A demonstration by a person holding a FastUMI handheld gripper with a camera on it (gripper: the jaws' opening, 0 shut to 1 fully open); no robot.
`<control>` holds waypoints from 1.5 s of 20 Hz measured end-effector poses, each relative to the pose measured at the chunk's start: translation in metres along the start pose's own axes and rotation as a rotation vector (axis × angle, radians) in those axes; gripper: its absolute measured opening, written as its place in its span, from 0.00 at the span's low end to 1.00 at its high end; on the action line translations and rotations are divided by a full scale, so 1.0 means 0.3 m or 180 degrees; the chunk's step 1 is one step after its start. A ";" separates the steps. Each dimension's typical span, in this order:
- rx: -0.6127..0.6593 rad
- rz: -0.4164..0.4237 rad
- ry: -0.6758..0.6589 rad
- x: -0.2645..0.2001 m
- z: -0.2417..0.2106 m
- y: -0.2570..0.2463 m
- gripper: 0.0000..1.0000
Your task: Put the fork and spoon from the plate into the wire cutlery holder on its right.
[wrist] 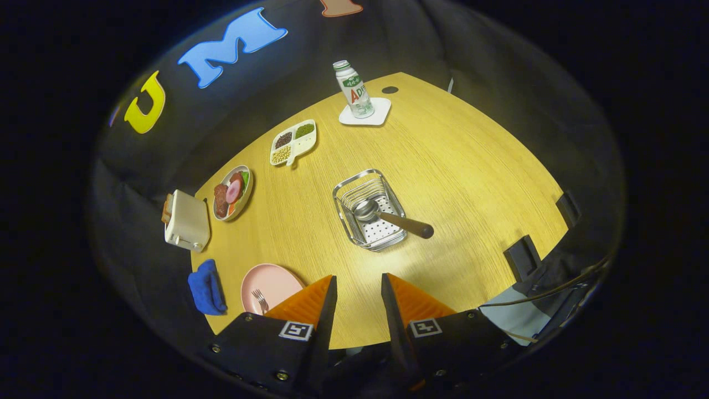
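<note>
your fingers (358,302) are parted and hold nothing, with bare worktop (471,166) showing in the gap between them. the spoon (388,216) is already in the wire cutlery holder (368,208), bowl down on the perforated base, wooden handle sticking out over the rim toward the right. so that half looks done. what's left is the fork (260,300). it lies on the pink plate (268,285), just off the outer side of your left finger, partly hidden behind it. only the tines end shows, so you can't read its full length; what shows runs roughly along the direction the fingers point. the holder sits well ahead of the fingers, slightly right of centre. key relation: the fork is to your left and close in, not ahead, so the next move likely needs a swing left and down before closing. risk: a flat fork on a plate is a thin thing to pinch, it may slide. blue cloth (206,287) sits just beside the plate; keep off it.
</note>
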State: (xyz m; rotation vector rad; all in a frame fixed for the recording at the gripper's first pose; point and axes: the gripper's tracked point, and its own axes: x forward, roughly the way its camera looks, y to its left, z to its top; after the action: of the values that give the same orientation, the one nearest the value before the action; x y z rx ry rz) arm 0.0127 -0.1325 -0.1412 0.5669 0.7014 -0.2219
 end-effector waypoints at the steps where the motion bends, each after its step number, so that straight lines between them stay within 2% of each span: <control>1: -0.0028 0.0014 0.0017 0.003 -0.009 0.011 0.49; 9: -0.0529 0.0268 0.0267 0.078 -0.135 0.242 0.49; 16: -0.0979 0.0595 0.0760 0.172 -0.371 0.493 0.49; 23: -0.1179 0.0764 0.1270 0.257 -0.572 0.614 0.51; 24: -0.1219 0.0743 0.1320 0.269 -0.588 0.617 0.66; 25: -0.1268 0.0697 0.1334 0.286 -0.603 0.615 0.70; 30: -0.1409 0.0571 0.1474 0.339 -0.664 0.608 0.70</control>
State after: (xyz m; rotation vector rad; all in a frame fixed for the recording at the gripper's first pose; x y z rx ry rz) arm 0.0485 0.1295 -0.2565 0.2503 1.1048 0.2396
